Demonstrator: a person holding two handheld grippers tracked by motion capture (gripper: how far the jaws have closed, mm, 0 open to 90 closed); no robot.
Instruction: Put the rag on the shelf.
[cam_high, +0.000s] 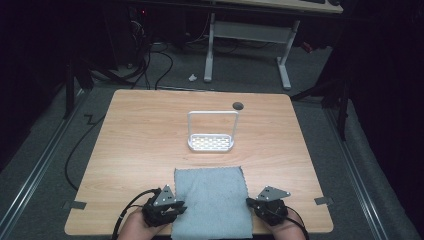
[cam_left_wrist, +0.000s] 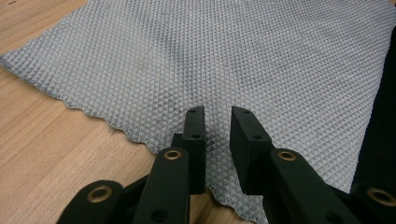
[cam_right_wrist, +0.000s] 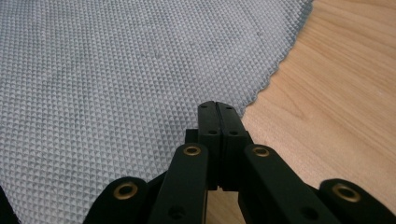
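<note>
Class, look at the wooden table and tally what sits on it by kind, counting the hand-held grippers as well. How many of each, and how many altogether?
Grey waffle-textured cloth: 1
White perforated plastic rack with tall wire handle: 1
Black two-jaw grippers, left gripper and right gripper: 2
Total: 4

the grey cloth (cam_high: 212, 200) runs off the bottom edge of the high view, so its near hem is cut off; in the left gripper view (cam_left_wrist: 233, 60) its far side runs off the top. both forearms are cut off at the bottom edge of the high view. whether the right gripper (cam_right_wrist: 218, 108) pinches the cloth's edge or merely sits over it cannot be told. the small dark round spot (cam_high: 238, 105) near the table's far edge (cam_high: 150, 92) is too small to identify.
</note>
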